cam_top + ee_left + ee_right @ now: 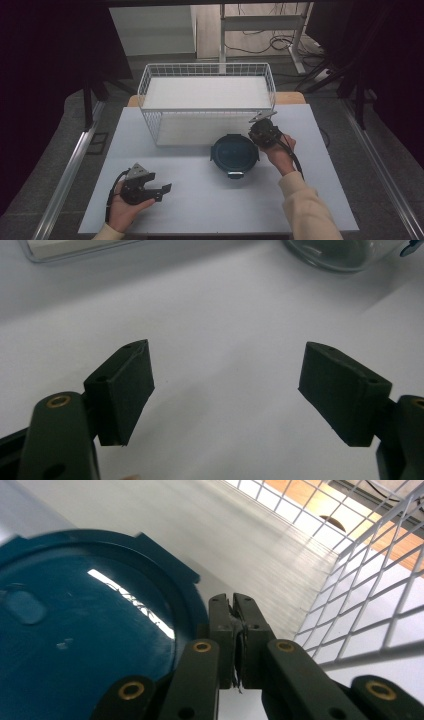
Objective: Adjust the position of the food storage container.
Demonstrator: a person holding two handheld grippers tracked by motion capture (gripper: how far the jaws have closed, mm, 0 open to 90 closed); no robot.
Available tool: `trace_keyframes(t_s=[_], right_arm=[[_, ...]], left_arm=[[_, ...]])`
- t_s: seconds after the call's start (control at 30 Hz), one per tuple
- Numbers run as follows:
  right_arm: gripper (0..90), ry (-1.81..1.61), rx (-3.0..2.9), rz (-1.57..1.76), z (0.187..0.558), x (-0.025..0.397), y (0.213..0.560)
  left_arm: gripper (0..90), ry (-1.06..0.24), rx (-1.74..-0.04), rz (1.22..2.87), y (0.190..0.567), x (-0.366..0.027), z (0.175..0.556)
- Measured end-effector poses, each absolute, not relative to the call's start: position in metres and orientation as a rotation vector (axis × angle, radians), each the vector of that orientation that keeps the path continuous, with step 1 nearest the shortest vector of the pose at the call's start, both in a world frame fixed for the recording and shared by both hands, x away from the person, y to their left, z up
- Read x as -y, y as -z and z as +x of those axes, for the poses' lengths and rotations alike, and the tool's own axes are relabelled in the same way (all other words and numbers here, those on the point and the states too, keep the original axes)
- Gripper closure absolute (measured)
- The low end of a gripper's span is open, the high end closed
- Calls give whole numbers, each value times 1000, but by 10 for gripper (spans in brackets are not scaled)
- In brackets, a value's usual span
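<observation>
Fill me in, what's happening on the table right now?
A person holds a gripper in each hand. The right gripper, jaws pressed shut with nothing between them, sits at the far right edge of a round blue-lidded container, just in front of the white wire basket. The left gripper rests open over bare table, well away from the container.

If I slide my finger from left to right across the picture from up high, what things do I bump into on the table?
left gripper → blue round lid → right gripper. The white wire basket sits farther back, spanning the middle, so it has no single place in the order.
</observation>
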State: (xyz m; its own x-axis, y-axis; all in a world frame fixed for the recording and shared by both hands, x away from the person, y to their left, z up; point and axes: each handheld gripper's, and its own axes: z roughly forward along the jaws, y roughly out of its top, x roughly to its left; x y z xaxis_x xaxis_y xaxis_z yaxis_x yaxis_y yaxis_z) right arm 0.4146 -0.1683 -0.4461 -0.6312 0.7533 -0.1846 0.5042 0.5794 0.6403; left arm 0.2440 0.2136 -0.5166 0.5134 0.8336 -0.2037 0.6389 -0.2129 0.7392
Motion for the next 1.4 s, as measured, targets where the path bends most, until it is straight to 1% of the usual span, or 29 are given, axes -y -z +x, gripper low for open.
trace_keyframes(t_s=[0.33, 0.67, 1.4], right_arm=[[890, -674, -2409, 934, 422, 162, 462], [899, -680, -2403, 939, 420, 161, 465], [900, -720, -2456, 869, 399, 139, 466]], left_arm=[[215, -328, -1220, 1926, 517, -216, 244], [215, -327, -1223, 1934, 518, -214, 245], [215, -314, -1228, 1931, 520, -214, 246]])
